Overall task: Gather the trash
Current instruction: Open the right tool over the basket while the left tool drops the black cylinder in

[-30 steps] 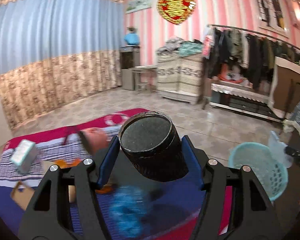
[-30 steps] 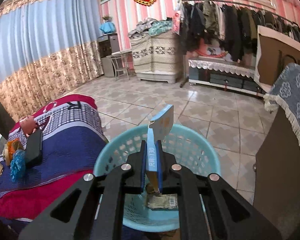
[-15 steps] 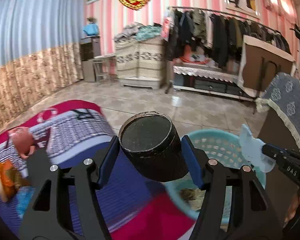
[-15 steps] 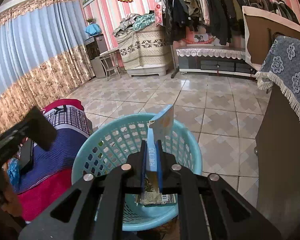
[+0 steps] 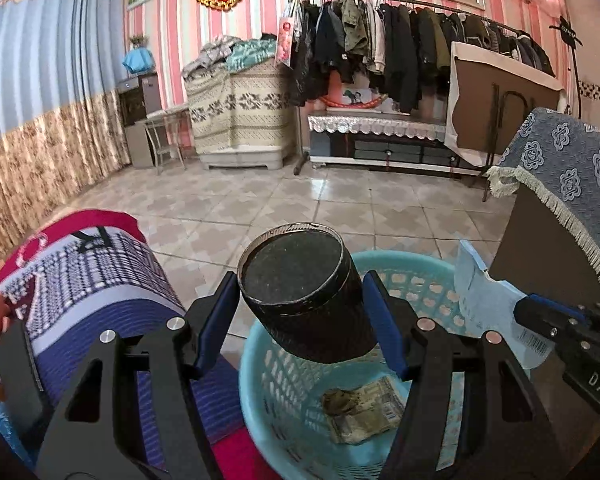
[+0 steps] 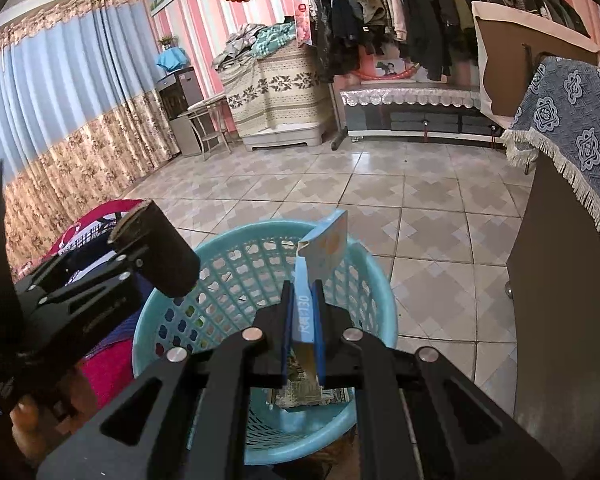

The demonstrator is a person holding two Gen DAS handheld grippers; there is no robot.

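**Desk:** What is each tool holding?

**Photographer:** The left gripper (image 5: pixel 300 312) has its blue pads set wide around a dark cylindrical canister (image 5: pixel 304 292), clamped by its sides and tipped forward so its flat end faces the lens. The right gripper (image 6: pixel 303 320) is pinched nearly flat on a thin pale-blue carton (image 6: pixel 320 256), which stands upright between the jaws.

**Desk:** Where are they?

**Photographer:** Both hang over the turquoise plastic basket (image 6: pixel 380 280) on the tiled floor (image 6: pixel 380 200). From the right-hand camera the canister sits over the basket's left rim, the carton above its middle. Crumpled wrappers (image 5: pixel 360 408) already lie at the bottom.

**Desk:** Why there?

**Photographer:** My reading: both pieces are rubbish lined up above the opening, so letting go should drop them in. The canister, near the rim, could clip it or fall outside.

**Desk:** Surroundings?

**Photographer:** A striped blanket (image 5: pixel 100 280) on the surface left of the basket, a clothes rail (image 5: pixel 400 40) at the back wall.
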